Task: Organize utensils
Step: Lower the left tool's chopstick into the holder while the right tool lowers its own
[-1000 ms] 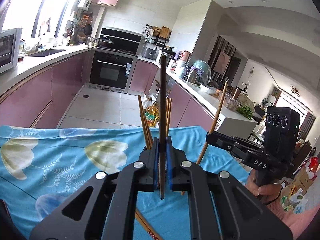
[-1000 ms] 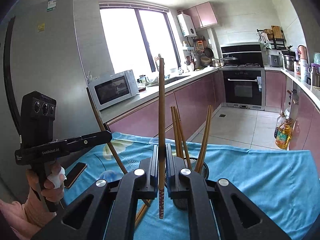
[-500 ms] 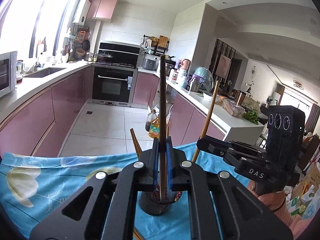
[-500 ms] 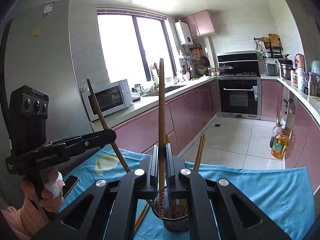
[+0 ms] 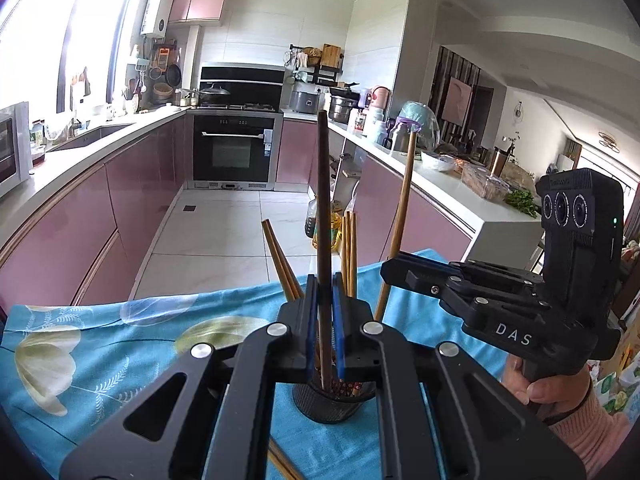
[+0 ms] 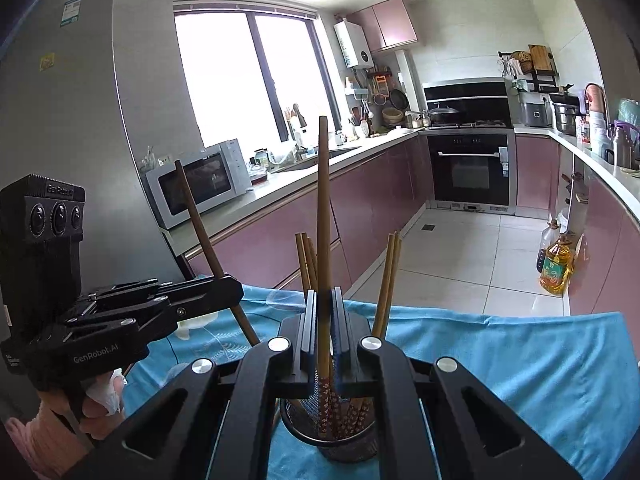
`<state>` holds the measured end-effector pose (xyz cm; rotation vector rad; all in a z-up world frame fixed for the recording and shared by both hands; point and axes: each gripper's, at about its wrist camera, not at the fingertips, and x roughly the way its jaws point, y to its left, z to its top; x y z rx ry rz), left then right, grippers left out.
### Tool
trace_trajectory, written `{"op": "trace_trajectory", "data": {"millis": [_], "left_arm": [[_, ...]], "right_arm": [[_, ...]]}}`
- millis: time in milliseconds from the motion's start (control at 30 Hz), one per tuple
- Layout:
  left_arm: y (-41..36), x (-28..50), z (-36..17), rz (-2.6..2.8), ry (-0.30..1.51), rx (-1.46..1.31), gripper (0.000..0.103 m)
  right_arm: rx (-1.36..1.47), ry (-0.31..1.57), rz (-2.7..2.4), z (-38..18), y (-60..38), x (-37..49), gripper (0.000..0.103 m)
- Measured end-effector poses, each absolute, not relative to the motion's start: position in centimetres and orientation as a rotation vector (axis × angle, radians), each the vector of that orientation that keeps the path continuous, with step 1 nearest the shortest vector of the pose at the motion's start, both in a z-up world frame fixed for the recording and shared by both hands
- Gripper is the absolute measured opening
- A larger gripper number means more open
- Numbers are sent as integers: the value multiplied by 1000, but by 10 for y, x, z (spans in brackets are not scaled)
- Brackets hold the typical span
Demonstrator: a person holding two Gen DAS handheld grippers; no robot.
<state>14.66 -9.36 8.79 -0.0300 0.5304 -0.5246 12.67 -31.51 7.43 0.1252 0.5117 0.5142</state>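
Two claws (left [image 5: 324, 336], right [image 6: 323, 336]) each clenched on one slim wooden chopstick above round mesh holder [image 6: 348, 444]

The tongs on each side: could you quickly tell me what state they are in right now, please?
Left tongs: closed on a dark chopstick, held upright above the mesh holder.
Right tongs: closed on a lighter wooden chopstick.

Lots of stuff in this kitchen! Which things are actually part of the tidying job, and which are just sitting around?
Part of the job: dark chopstick in the left gripper; light chopstick in the right gripper; mesh holder with chopsticks already in it.

Just lying about: microwave, oven, oil bottle, tablecloth.
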Motion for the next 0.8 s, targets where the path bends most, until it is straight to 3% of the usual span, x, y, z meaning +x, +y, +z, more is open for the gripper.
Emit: {"op": "trace_trajectory", "data": {"millis": [800], "left_arm": [[-92, 188, 38, -541, 668, -7, 8]], "right_arm": [[104, 676, 494, 33, -300, 150, 6]]}}
